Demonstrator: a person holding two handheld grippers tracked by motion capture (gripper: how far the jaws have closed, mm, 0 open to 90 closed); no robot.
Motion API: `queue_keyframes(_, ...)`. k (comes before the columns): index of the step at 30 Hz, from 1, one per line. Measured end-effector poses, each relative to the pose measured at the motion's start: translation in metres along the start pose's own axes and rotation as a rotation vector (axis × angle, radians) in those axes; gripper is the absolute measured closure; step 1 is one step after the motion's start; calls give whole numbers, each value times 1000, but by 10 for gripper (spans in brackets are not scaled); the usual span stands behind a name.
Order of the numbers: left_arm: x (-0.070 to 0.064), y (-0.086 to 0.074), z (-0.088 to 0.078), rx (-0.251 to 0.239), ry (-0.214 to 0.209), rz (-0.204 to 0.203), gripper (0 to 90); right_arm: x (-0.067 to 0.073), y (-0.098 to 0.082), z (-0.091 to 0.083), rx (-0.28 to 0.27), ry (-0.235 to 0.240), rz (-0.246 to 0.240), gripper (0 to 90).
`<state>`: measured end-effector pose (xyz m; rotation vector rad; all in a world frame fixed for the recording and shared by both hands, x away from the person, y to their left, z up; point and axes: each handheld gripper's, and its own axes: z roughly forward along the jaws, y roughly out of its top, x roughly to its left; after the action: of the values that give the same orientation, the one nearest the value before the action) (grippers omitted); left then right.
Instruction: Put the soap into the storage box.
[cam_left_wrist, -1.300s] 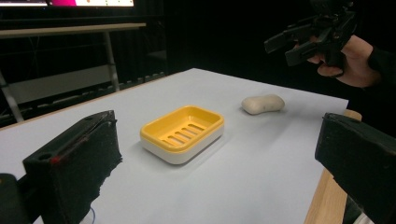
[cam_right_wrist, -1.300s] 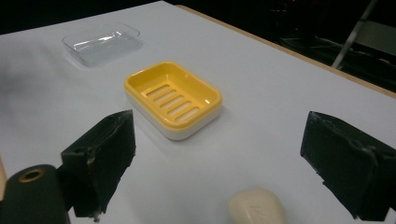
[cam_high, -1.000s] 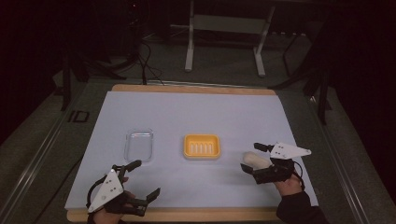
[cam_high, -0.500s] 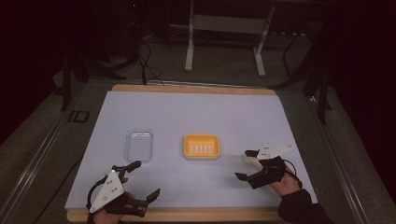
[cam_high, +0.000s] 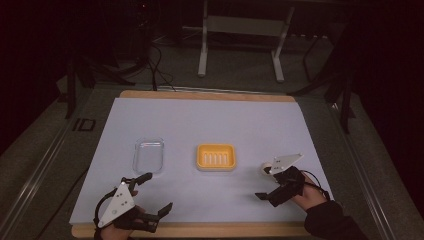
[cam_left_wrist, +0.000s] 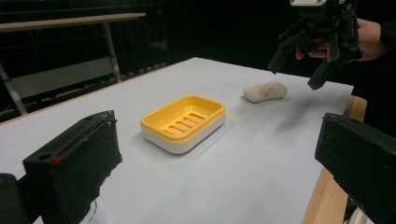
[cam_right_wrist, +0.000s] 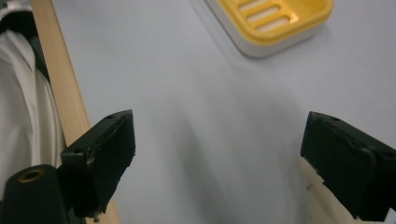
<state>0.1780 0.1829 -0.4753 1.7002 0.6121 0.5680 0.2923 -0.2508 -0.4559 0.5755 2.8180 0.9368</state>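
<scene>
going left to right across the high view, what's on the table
left claw → clear lid → yellow soap dish → soap bar → right claw

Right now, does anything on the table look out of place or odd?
Only mildly: the pale soap bar lies on the bare white table cover, beside the empty yellow soap dish rather than in it. Nothing looks spilled, tipped or damaged.
</scene>
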Motion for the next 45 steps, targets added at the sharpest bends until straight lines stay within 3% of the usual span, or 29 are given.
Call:
queue_keyframes(6, -1, 0, 1, 7, -5, 2, 1, -1, 0, 1, 64, 42, -8, 99)
queue_keyframes(9, 0, 0, 1, 7, -3, 0, 1, -2, 0, 1, 137, 76, -4, 99)
queue_keyframes(15, 0, 0, 1, 6, -6, -1, 1, -3, 1, 2, 234, 97, -6, 99)
queue_keyframes(18, 0, 0, 1, 7, -5, -2, 1, -4, 1, 2, 279, 99, -10, 99)
queue_keyframes(33, 0, -1, 2, 14, -3, -1, 1, -14, 9, -3, 358, 85, -47, 99)
queue_keyframes(45, 0, -1, 2, 14, -1, 0, 1, -21, 9, -2, 484, 60, -78, 116)
